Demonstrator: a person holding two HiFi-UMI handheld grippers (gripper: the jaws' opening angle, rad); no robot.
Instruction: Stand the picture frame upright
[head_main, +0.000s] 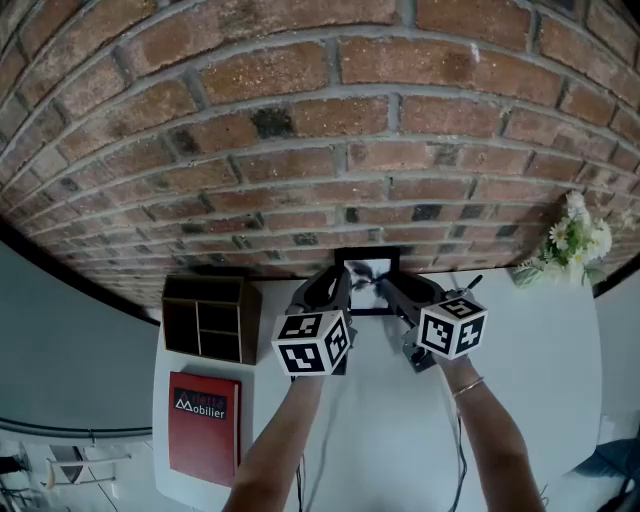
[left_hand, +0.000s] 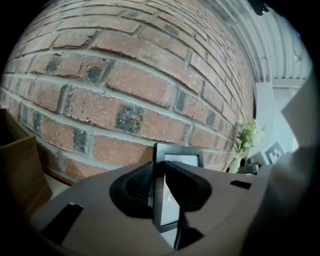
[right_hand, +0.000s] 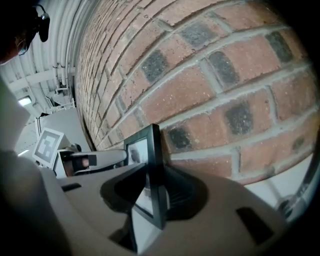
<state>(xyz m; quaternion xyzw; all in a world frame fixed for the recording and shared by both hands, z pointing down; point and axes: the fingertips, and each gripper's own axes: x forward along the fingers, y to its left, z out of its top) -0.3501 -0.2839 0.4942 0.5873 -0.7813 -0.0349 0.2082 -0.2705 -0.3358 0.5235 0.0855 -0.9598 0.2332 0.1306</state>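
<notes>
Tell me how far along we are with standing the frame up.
Done: the picture frame is upright close before the brick wall. In hand: left gripper and right gripper each clamp one side edge. Left: seat it on the table and let go; whether it already rests there isn't visible.

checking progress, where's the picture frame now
Head view, centre: picture frame upright before the brick wall, sides clamped in the left claw and right claw, right of the wooden box.

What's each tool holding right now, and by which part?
Both hold the black rectangular picture frame: the left tool grips its left side bar, the right tool its right side bar.
</notes>
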